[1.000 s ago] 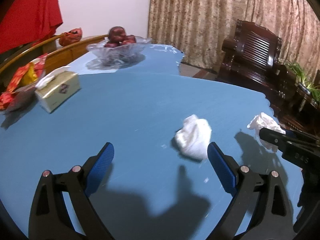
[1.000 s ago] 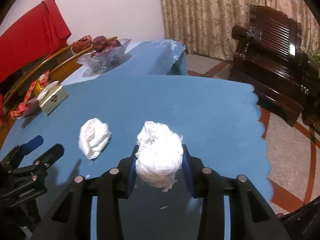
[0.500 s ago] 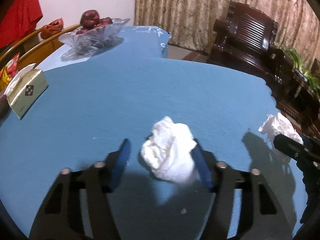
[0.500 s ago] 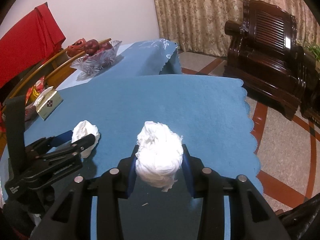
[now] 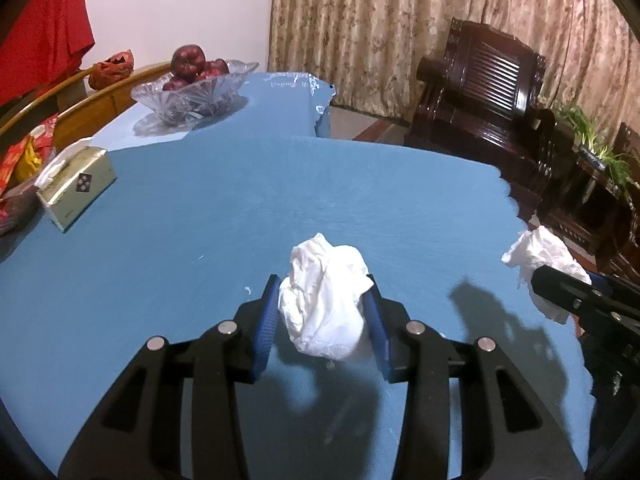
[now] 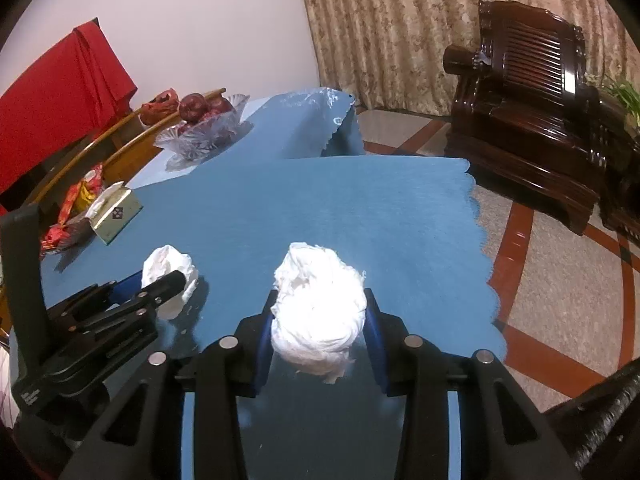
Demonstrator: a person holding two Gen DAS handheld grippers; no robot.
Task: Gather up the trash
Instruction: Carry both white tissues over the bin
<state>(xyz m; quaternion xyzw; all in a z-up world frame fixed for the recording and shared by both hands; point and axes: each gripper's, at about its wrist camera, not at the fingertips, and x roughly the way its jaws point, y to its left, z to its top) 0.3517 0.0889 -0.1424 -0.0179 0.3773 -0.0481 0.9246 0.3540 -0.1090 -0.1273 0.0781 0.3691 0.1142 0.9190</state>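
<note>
A: Left wrist view. The left gripper (image 5: 323,322) jaws have just been closing; the pads now press a crumpled tissue (image 5: 325,296) from both sides, near edge of the blue tablecloth (image 5: 224,216).

B: And the tissue box (image 5: 76,188)?

A: Far left, untouched.

B: Right wrist view?

A: The right gripper (image 6: 319,326) is clamped on a second tissue wad (image 6: 318,310), held above the cloth. Probable reason: both wads are secured for one trip to a bin, which is not visible.
</note>
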